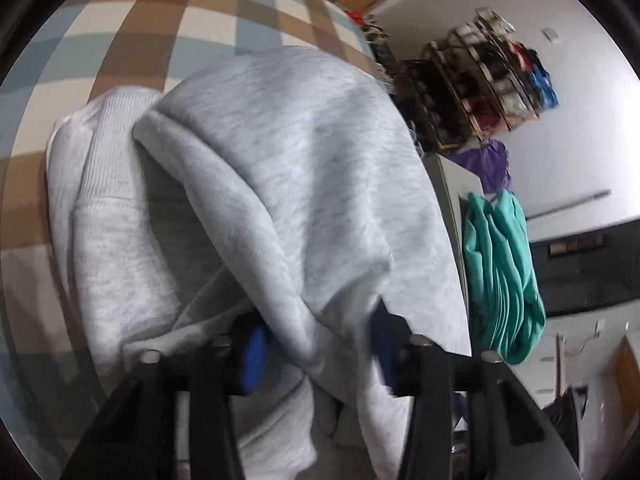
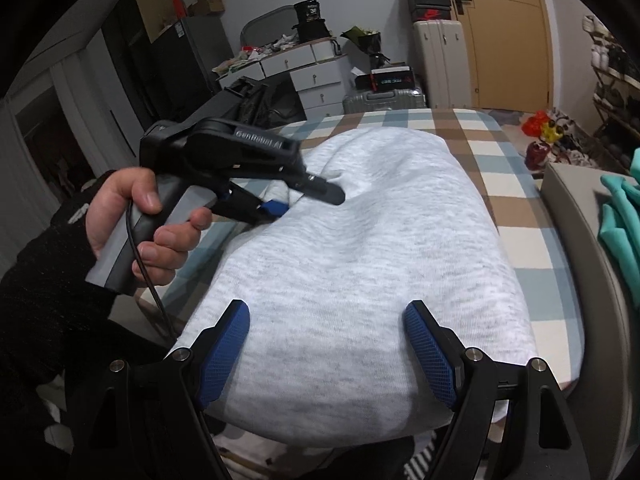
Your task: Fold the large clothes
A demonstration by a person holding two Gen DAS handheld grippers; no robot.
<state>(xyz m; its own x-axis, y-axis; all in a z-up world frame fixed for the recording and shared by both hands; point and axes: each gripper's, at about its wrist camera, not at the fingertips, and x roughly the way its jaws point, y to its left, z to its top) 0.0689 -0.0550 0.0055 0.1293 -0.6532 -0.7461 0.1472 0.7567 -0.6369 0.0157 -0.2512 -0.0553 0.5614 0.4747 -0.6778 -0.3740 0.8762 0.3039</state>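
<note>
A grey sweatshirt [image 2: 360, 264] is laid in a bulky folded heap on a bed covered by a checked sheet [image 2: 516, 184] of blue, brown and cream squares. Its ribbed hem [image 1: 108, 148] is seen at the far side in the left wrist view.

The left gripper [image 2: 308, 200] is held in a person's left hand [image 2: 136, 224], whose black sleeve [image 2: 44, 292] is seen at the wrist. It is pointed down at the far left part of the sweatshirt. A raised fold of the cloth is seen between its jaws; the picture there is blurred, and whether the blue pads [image 1: 252, 356] press on the fold cannot be told.

The right gripper [image 2: 326, 352] is held over the near edge of the sweatshirt. Its jaws are set wide apart, and nothing is clamped between them.

A teal garment [image 1: 500, 280] is draped over the padded bed end [image 2: 576, 208]. A shoe rack [image 1: 484, 92], a chest of drawers [image 2: 316, 76], suitcases [image 2: 440, 64] and a wooden door [image 2: 508, 32] are noted around the bed.
</note>
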